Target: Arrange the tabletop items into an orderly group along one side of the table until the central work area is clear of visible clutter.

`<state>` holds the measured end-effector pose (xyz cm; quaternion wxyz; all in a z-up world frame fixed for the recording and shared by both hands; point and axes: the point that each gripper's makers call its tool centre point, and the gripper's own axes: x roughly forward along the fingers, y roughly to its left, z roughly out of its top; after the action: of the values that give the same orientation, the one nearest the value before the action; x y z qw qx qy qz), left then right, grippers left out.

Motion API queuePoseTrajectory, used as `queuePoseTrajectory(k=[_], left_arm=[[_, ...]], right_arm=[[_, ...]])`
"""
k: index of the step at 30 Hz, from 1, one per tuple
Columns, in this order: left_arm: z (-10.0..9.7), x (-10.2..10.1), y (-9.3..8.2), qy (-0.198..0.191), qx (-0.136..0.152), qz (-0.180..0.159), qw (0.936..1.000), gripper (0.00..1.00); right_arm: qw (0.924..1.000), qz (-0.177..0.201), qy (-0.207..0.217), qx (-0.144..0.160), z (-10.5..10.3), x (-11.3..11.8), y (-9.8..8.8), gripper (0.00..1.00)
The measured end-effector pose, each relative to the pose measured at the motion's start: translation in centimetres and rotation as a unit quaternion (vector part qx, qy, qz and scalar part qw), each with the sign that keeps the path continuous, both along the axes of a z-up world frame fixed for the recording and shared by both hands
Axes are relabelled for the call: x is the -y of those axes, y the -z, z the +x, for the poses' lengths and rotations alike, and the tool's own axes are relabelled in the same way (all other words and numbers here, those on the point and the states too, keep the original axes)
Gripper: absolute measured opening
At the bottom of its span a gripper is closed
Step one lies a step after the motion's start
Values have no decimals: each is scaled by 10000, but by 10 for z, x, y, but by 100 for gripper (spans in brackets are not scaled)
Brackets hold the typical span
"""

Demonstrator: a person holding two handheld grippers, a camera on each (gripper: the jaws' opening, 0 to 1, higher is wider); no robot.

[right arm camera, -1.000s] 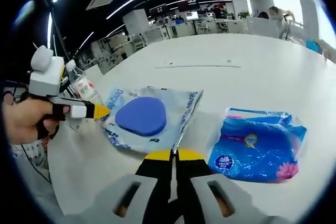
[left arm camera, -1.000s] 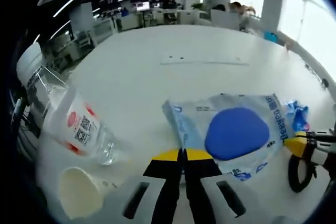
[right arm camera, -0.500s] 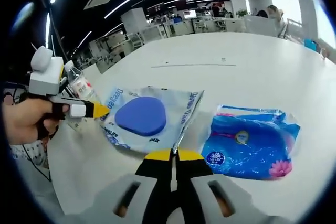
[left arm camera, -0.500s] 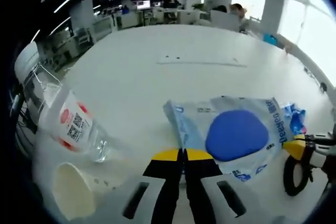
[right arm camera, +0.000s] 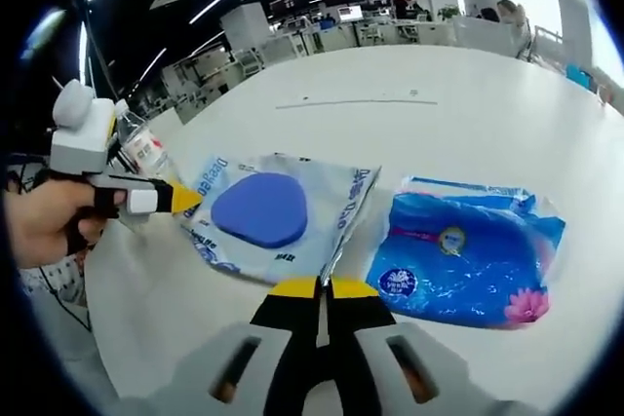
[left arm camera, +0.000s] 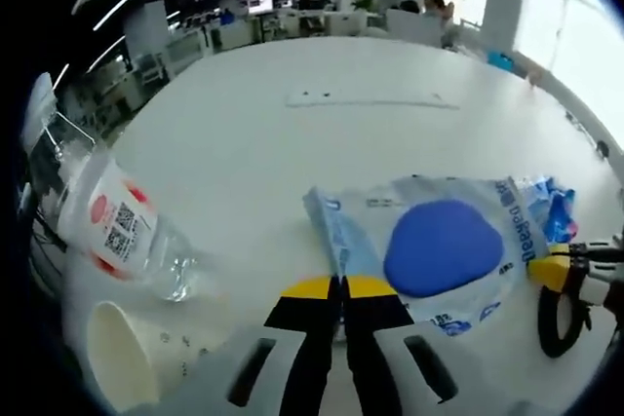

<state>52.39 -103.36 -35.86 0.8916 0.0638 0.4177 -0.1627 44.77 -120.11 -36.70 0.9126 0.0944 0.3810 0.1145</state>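
Water bottle [left arm camera: 117, 236] lies on side, cap toward table edge; both grippers' fingers pressed together, empty.

Clear pouch [right arm camera: 278, 216] with blue pad inside: blue brand lettering along edge, appears to read "Deeyeo" (small, curved, uncertain); smaller print below illegible. Water bottle [left arm camera: 122, 237] label: QR code, red round mark, text unreadable. Blue tissue pack [right arm camera: 468, 260]: round logos, characters too small to read
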Motion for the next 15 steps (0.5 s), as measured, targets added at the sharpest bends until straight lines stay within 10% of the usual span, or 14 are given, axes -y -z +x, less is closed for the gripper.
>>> queuePoseTrajectory(k=[15], left_arm=[[-1,1,5,736,387,645,9944,1]], right_arm=[[9992,-308,-84,-225,-1,-1,1,0]])
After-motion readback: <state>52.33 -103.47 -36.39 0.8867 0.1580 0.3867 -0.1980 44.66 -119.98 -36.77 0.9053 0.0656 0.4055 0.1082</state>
